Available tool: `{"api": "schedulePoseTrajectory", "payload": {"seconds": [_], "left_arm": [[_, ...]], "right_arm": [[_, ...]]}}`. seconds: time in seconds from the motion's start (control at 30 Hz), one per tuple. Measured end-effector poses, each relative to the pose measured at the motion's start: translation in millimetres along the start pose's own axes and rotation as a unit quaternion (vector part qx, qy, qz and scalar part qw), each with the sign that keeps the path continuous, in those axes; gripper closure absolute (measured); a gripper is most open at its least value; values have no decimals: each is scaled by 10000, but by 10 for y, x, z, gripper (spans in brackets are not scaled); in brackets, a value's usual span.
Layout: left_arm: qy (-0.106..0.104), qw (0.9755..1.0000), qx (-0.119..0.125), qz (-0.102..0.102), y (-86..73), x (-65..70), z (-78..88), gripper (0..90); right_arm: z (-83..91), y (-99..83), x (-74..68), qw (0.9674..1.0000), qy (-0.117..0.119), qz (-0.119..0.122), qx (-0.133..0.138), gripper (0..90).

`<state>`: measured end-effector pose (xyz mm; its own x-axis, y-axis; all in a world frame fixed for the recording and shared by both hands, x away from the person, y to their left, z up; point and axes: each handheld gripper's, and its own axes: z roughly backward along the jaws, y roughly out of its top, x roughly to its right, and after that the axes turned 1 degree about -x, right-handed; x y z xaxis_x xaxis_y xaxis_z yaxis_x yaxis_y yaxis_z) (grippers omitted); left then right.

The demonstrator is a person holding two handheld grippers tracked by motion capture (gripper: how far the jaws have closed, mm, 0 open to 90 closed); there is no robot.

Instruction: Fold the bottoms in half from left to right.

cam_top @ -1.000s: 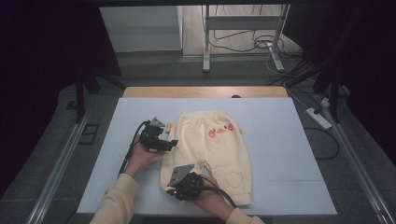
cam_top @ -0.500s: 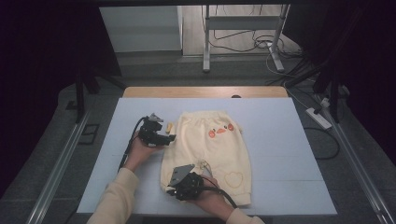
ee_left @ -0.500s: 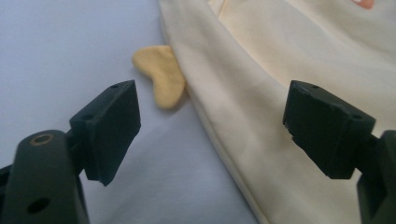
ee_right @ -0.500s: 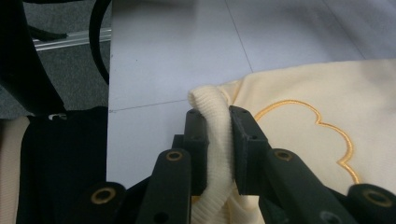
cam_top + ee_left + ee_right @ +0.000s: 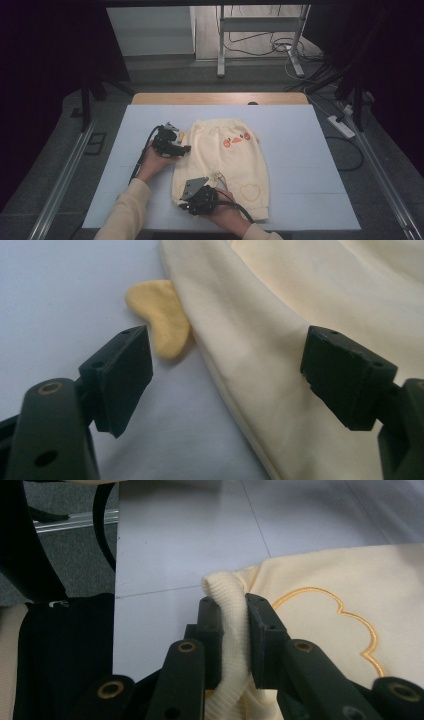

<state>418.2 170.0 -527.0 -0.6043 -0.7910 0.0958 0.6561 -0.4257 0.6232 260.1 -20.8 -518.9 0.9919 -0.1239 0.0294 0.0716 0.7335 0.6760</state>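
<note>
Nearest the person, the right gripper (image 5: 188, 204) is clenched on the ribbed cuff (image 5: 227, 630) of the pants (image 5: 227, 165), which lie flat on the white table (image 5: 310, 175), waistband at the far end. Farther off, the left gripper (image 5: 181, 149) hovers with its jaws spread wide, straddling the pants' side edge just beside a small yellow tab (image 5: 160, 317). The cloth looks light, soft and limp, likely to sag and bunch when lifted; the thicker cuff and waistband seem the firmest places to pinch.
</note>
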Motion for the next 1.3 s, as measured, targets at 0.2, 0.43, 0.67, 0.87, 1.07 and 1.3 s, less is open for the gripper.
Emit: {"api": "schedulePoseTrajectory", "payload": {"seconds": [0.2,0.43,0.67,0.87,1.07,1.3], "left_arm": [[-50,9999,-95,25,-6,14,-58,197],[-19,9996,-282,-25,-3,61,-121,162],[11,9996,-286,-60,0,97,-118,198],[-164,9995,-236,-119,11,151,-110,343],[-419,9990,-129,-35,5,169,-107,604],[-695,9974,-107,-123,5,184,-113,790]], "right_arm": [[-6,-3,2,10000,9,1,1,774],[-7,-7,-4,10000,1,6,9,774],[-14,-9,-3,10000,9,9,-5,774],[-12,-8,-7,10000,4,20,-12,774],[-11,-7,-8,10000,5,34,-34,774],[-12,-14,-10,10000,3,28,-24,774]]}}
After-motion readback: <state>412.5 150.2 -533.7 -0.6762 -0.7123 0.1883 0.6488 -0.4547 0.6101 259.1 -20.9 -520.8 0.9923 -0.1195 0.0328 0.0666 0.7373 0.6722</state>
